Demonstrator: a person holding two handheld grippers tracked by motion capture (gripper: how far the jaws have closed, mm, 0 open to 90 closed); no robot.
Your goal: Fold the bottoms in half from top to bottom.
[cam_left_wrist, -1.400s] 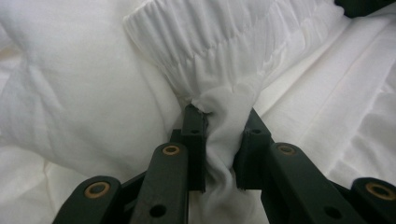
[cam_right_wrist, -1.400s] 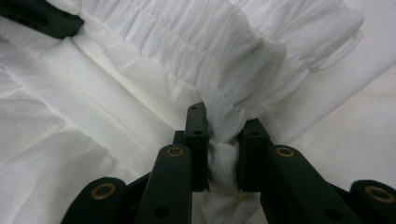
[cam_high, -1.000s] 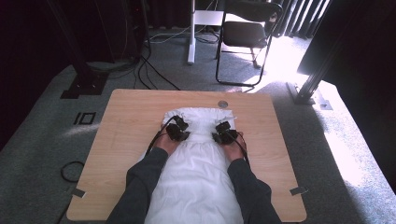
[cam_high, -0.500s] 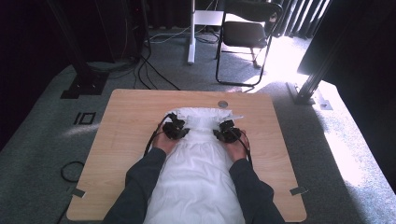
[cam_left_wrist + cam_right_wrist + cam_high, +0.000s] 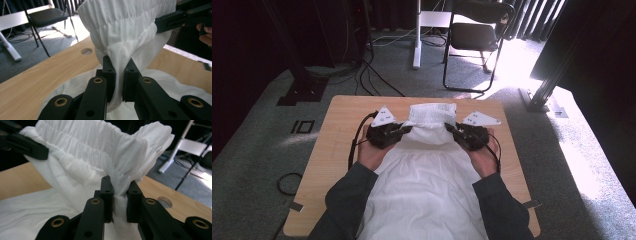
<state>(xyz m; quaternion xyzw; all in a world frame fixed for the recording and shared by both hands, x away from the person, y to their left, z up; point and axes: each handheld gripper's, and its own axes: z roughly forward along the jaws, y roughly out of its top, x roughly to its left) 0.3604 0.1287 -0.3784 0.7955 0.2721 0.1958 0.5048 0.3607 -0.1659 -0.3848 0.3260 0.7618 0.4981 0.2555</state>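
High view: the left tongs [image 5: 404, 131] and the right tongs [image 5: 451, 129] now stand higher than a second ago, when both sat low on the far end of the white gathered-fabric garment [image 5: 424, 185] lying flat on the light wooden table [image 5: 337, 150]. The smocked, elasticated end [image 5: 432, 114] has come up with them and stands raised between the two tongs, while the rest of the cloth stays spread on the table behind them, running back under the person's forearms. This reads as the start of a fold or a lift, with the grip on both corners holding.

Left gripper view: the left tongs are nearly closed, having just been closing, and a bunched ridge of white fabric is pinched between the two black pads [image 5: 109, 75]. The ruched band rises right above them, and the right tongs bite its far edge ahead and to one side.

Right gripper view: the right tongs are clamped almost shut on a fold of the same cloth, just below the ruched band [image 5: 100, 142]. The left tongs hold the opposite corner, ahead and off to the side. The band hangs slack between the two grips, not stretched taut.
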